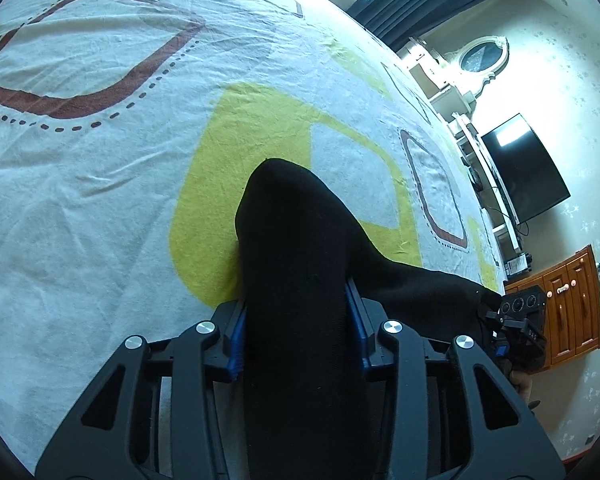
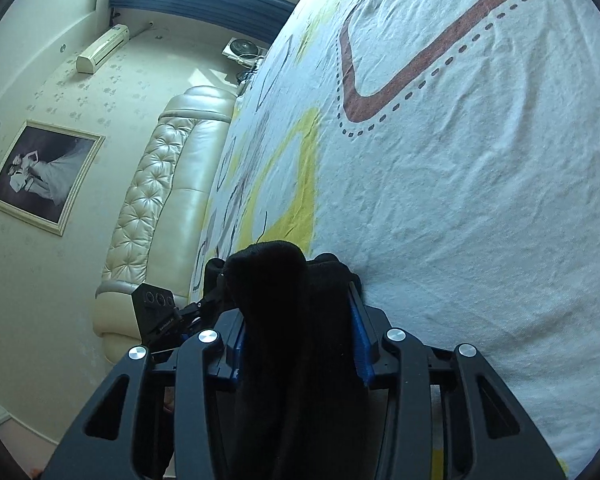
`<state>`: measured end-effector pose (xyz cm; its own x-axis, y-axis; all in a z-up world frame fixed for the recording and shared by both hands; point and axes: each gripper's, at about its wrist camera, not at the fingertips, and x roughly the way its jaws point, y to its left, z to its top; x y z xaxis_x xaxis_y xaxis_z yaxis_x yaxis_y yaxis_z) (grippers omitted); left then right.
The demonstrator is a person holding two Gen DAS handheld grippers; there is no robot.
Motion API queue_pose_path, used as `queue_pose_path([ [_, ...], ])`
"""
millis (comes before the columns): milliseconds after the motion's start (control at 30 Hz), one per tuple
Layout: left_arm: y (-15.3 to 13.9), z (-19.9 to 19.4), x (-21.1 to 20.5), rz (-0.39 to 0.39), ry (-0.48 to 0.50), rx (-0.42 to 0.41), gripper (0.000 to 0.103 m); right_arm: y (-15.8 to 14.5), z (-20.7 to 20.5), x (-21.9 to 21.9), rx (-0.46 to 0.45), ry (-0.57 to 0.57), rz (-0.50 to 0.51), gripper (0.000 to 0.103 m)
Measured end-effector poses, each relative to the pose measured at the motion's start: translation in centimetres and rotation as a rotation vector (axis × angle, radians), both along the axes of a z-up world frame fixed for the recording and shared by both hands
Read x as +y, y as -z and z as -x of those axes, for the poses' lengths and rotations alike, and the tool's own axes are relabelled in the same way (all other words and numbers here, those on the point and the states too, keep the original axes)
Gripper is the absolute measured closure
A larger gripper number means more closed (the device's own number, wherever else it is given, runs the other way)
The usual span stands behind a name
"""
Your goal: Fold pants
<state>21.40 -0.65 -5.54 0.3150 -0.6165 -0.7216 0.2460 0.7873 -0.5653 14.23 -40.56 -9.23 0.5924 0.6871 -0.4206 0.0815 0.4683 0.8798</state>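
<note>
Here the left gripper [image 1: 300, 336] and right gripper [image 2: 298, 344] each clamp a bunched edge of the black pants [image 1: 296, 240], which trail toward 3 o'clock over the bed sheet [image 1: 100, 184]. Grasp made; next, probably, lift and carry both edges together.

Black pants [image 1: 300, 264], bunched thick fold, raised off patterned bedsheet [image 1: 100, 200].

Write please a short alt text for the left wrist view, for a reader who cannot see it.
The left gripper is shut on a thick bunch of black pants, which rise between its blue pads above a bed sheet printed with yellow and brown shapes. At the right edge are the right gripper, a dark screen and a wooden cabinet.
</note>
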Motion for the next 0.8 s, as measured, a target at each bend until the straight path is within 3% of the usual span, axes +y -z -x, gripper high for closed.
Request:
queue_pose_path([
  [367,-0.7,-0.7,1.0,-0.050,-0.009,-0.029,0.064,-0.1,-1.7,1.7,0.000,0.013,-0.014,0.062],
  [800,-0.6,-3.6,4.2,-0.055,-0.049,-0.009,0.064,0.1,-4.6,5.0,-0.001,0.006,-0.034,0.062],
])
